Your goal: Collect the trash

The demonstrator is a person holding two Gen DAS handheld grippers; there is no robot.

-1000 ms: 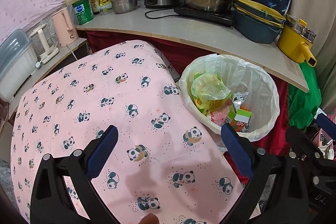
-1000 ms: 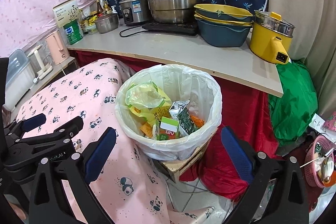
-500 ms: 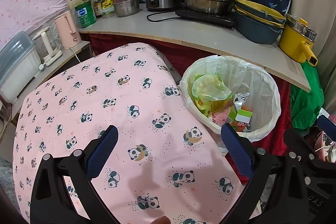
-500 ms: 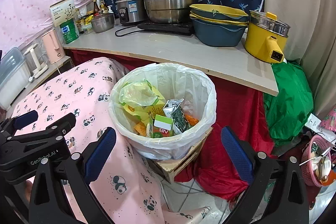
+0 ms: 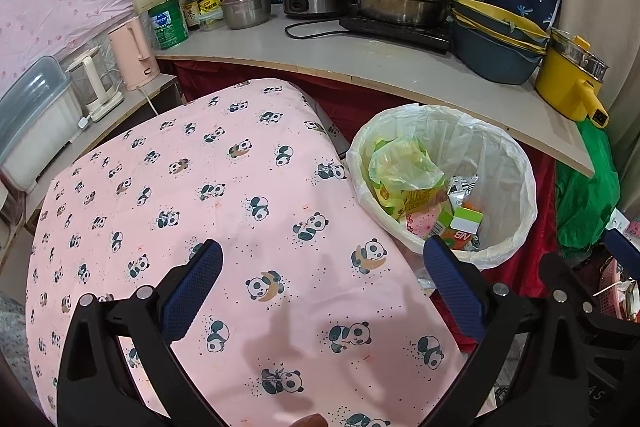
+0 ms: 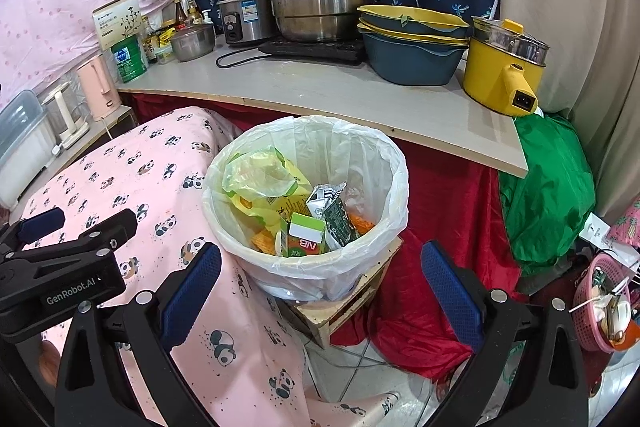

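Note:
A bin lined with a white bag (image 6: pixel 372 163) stands on a small wooden crate, right of the table; it also shows in the left wrist view (image 5: pixel 508 163). Inside lie a yellow-green plastic bag (image 6: pixel 260 175), a green and white carton (image 6: pixel 306 233) and other wrappers. My left gripper (image 5: pixel 324 287) is open and empty above the pink panda tablecloth (image 5: pixel 180 187). My right gripper (image 6: pixel 320 287) is open and empty, just in front of the bin. The left gripper's body (image 6: pixel 60 267) shows at the left of the right wrist view.
A counter (image 6: pixel 340 95) behind the bin holds steel pots, a rice cooker, stacked blue and yellow bowls (image 6: pixel 412 43) and a yellow pot (image 6: pixel 504 67). A green bag (image 6: pixel 548 187) and red cloth lie at the right. A pink kettle (image 5: pixel 132 51) stands at the left.
Both grippers have drawn back a little from the bin and counter, so the scene looks slightly farther. Both stay open and empty.

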